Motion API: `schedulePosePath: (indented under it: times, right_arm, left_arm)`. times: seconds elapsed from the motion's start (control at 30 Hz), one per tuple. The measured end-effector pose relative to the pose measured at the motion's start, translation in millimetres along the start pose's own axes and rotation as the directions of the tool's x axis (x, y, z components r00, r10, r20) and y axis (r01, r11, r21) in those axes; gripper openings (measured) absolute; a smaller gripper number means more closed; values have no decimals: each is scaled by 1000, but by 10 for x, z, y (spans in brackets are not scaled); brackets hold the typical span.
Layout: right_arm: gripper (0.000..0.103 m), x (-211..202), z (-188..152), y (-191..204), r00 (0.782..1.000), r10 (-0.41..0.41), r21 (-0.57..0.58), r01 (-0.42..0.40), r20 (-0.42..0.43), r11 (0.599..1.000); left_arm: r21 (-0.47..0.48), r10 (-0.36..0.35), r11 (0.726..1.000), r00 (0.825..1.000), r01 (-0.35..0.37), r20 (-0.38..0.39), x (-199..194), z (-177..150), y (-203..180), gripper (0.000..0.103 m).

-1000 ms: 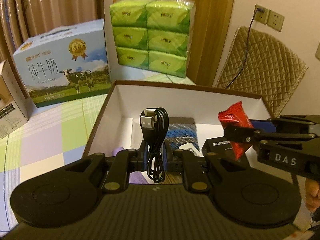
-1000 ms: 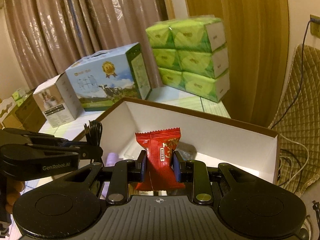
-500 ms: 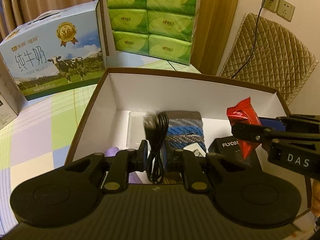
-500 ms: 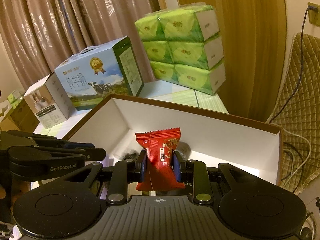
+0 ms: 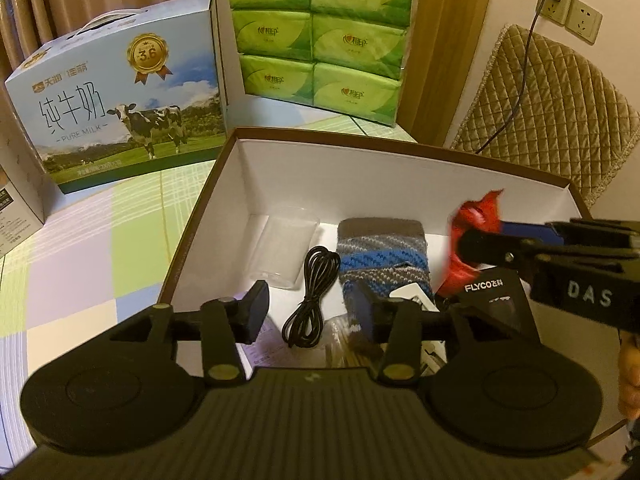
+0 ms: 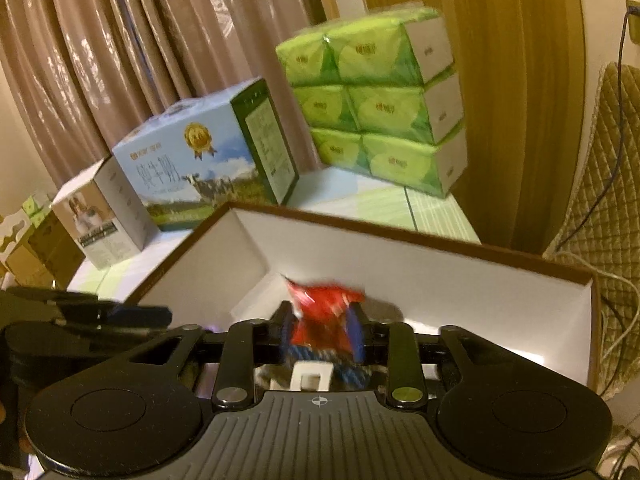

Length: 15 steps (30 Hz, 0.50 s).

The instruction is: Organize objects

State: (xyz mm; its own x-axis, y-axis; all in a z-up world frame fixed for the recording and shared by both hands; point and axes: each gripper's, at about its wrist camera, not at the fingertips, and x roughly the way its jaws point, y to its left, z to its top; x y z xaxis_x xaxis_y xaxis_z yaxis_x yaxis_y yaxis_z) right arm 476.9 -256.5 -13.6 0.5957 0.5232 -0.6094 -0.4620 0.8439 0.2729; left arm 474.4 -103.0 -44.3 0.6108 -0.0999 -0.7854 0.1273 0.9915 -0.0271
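The open white box with a brown rim (image 5: pixel 400 148) sits on the checked tablecloth, and both grippers are over it. My left gripper (image 5: pixel 310 314) has its jaws opening. The coiled black USB cable (image 5: pixel 310 292) lies loose on the box floor between its fingers, touched by neither pad. On the right, my right gripper (image 5: pixel 476 236) also has its jaws opening. A blurred red snack packet (image 6: pixel 324 312) is tilting loose between the fingers of the right gripper (image 6: pixel 320 336). The left gripper (image 6: pixel 152 316) shows at the left edge of the right wrist view.
Inside the box lie a blue-grey striped knit piece (image 5: pixel 380 256), a clear plastic cup (image 5: pixel 284 248), a black FLYCO case (image 5: pixel 492 296) and a white plug (image 5: pixel 412 294). Behind stand a milk carton (image 5: pixel 120 112) and green tissue packs (image 5: pixel 320 32). A quilted chair (image 5: pixel 552 120) is at the right.
Both grippers have opened. The black cable has dropped from the left fingers onto the box floor. The red packet has come loose in the right fingers and is tipping.
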Motion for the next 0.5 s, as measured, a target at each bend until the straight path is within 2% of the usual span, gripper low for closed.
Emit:
schedulePosePath:
  times: [0.07,0.1,0.17,0.3,0.37,0.5]
  right_arm:
    - [66,-36,14,-2,1000,-12,1,12,23,1000]
    - [66,-47,16,-6,1000,-9,0,9,24,1000]
    - [69,-64,8,-22,1000,-10,4,10,10,1000]
    - [79,-145,-48,-42,1000,-17,7,17,-2,1000]
    - [87,-201,-79,-48,1000,-18,8,18,-1,1000]
    - [99,-325,-137,-64,1000,-28,13,28,1,1000]
  left_arm:
    - [-3,0,1000,1000,0,2,-19,-3,4,49]
    - [-4,-1,1000,1000,1,2,-29,-6,7,51]
    - [-4,-3,1000,1000,3,2,-52,-11,7,63]
    - [-5,-11,1000,1000,11,7,-107,-23,1,66]
    - [-9,-10,1000,1000,10,11,-140,-27,-3,74]
    - [-7,-8,1000,1000,8,17,-200,-31,-18,77]
